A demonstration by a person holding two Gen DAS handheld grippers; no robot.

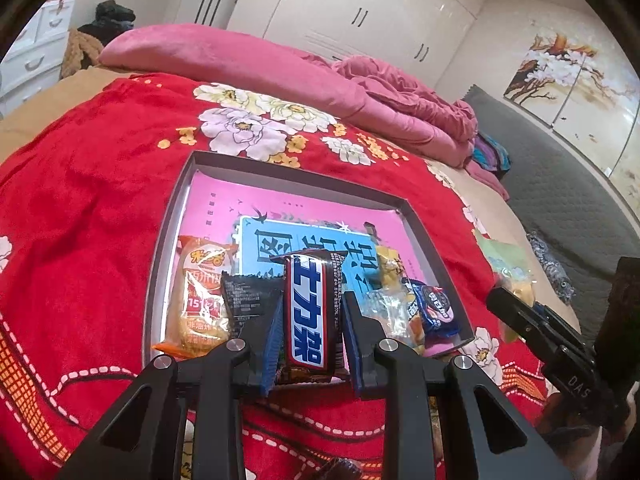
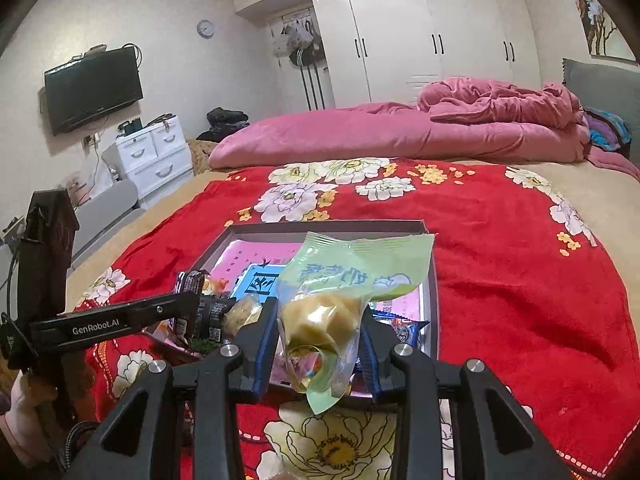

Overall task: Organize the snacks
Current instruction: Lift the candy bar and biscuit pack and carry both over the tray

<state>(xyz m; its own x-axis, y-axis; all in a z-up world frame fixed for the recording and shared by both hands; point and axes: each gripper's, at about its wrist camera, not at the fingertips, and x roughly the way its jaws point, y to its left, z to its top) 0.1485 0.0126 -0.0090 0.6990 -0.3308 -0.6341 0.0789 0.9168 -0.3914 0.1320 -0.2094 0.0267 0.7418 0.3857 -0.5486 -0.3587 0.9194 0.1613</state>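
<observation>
My left gripper (image 1: 310, 320) is shut on a brown and blue Snickers bar (image 1: 310, 312), held upright over the near edge of the grey tray (image 1: 168, 232). In the tray lie an orange snack pack (image 1: 200, 300), a black packet (image 1: 246, 300), a blue Oreo pack (image 1: 434, 308) and a clear wrapped sweet (image 1: 390, 312). My right gripper (image 2: 318, 340) is shut on a green and clear pastry bag (image 2: 332, 300), held above the tray's (image 2: 430, 280) near right corner. The left gripper (image 2: 192, 312) shows at the left of the right wrist view.
The tray sits on a red floral blanket (image 1: 80, 220) on a bed. A folded pink quilt (image 2: 360, 132) lies beyond it. A grey headboard (image 1: 560, 184) is at the right. White wardrobes, a white drawer unit (image 2: 156, 156) and a wall TV stand further off.
</observation>
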